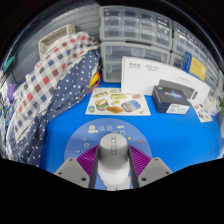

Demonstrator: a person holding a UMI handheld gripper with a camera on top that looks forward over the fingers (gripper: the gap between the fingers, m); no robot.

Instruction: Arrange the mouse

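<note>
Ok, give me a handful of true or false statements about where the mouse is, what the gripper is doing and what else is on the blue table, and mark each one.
1. The grey mouse sits between the gripper fingers. True.
2. The table surface is red. False: it is blue.
3. A plaid cloth is heaped beyond the left finger. True.
4. The black box rests on top of the mouse. False: it stands well beyond the fingers, in front of a white carton.
5. A printed sheet lies flat on the table ahead of the mouse. True.
6. The space behind the table is a bare wall. False: clear plastic drawer units stand there.
</note>
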